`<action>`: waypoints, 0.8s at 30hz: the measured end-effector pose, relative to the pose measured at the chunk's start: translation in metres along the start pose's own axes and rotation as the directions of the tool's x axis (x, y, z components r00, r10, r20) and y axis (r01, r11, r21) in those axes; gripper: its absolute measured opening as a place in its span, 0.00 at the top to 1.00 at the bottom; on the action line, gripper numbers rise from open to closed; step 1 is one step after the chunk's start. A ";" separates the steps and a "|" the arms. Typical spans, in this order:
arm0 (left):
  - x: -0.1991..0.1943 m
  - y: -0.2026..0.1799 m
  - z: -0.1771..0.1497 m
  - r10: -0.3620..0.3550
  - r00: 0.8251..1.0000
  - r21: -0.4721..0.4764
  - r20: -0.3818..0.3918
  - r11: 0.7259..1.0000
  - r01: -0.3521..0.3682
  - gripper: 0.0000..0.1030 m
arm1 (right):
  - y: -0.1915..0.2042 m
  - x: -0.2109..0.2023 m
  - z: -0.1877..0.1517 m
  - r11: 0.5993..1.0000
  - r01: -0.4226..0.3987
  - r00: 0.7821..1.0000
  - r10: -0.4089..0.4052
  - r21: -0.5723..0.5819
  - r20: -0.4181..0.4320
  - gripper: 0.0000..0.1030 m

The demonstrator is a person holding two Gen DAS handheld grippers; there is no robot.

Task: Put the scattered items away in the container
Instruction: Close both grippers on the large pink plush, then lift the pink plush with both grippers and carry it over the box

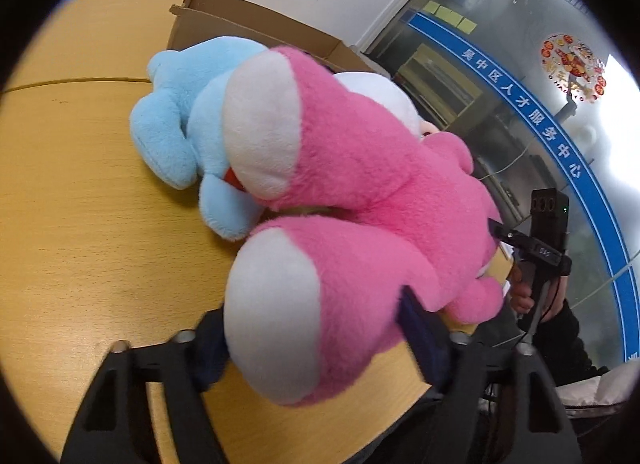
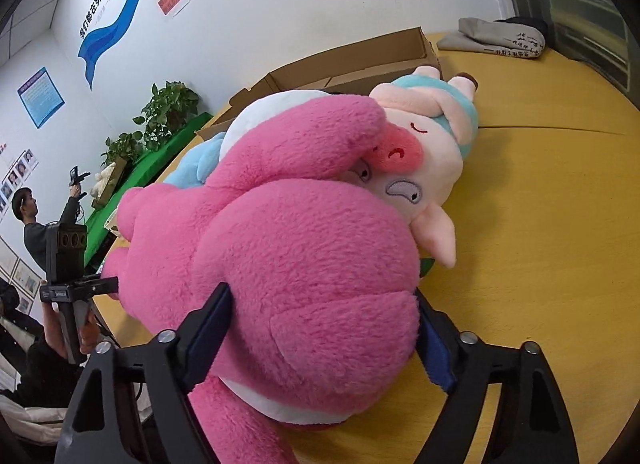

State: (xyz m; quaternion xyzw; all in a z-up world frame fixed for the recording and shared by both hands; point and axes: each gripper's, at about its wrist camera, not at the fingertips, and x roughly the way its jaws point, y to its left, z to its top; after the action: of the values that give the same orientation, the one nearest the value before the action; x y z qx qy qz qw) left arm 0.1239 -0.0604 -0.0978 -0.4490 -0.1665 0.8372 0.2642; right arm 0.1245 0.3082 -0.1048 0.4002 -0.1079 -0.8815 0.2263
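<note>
Pink plush toy fills both our grips: left gripper clamps a white-soled foot, right gripper squeezes its body. It lies along the desk edge, feet toward us, cardboard box beyond.

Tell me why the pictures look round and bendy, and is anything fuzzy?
Left wrist view: the fisheye lens leaves black corners and curves the yellow wooden table's edge; the fluffy pink plush toy looms huge but sharp, while the blue-banded glass wall behind shows hazy reflections. Right wrist view: the same round frame bends the white wall; the brown cardboard box stays clear, lighting soft and even.
</note>
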 end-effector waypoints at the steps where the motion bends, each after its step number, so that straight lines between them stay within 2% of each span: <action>1: -0.002 -0.002 -0.001 0.009 1.000 0.004 0.004 1.000 -0.009 0.38 | 0.003 -0.002 -0.001 1.000 0.003 1.000 -0.003 -0.006 0.008 0.24; 4: -0.009 -0.006 -0.004 0.026 1.000 -0.001 0.016 1.000 -0.026 0.49 | 0.009 -0.011 -0.004 1.000 -0.004 1.000 0.004 0.005 0.029 0.33; 7: -0.021 -0.010 -0.009 0.042 0.998 -0.007 0.036 0.999 -0.042 0.54 | 0.021 -0.025 -0.007 1.000 0.000 0.998 0.000 -0.013 0.056 0.40; 11: -0.039 -0.015 -0.009 0.049 0.997 -0.006 0.062 0.999 -0.049 0.56 | 0.037 -0.036 -0.009 0.999 -0.009 0.997 0.012 -0.043 0.074 0.44; 17: -0.057 -0.023 -0.002 0.059 0.995 0.024 0.084 0.998 -0.061 0.57 | 0.049 -0.039 -0.001 0.999 -0.025 0.995 0.029 -0.040 0.100 0.45; 24: -0.044 0.003 -0.017 0.031 0.998 0.007 0.045 0.999 -0.031 0.57 | 0.042 -0.018 -0.005 1.000 0.007 0.999 -0.007 -0.001 0.031 0.45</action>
State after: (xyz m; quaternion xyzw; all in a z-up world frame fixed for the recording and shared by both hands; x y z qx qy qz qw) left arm 0.1573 -0.0879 -0.0792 -0.4313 -0.1621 0.8518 0.2493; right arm 0.1512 0.2805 -0.0808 0.3868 -0.1096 -0.8884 0.2216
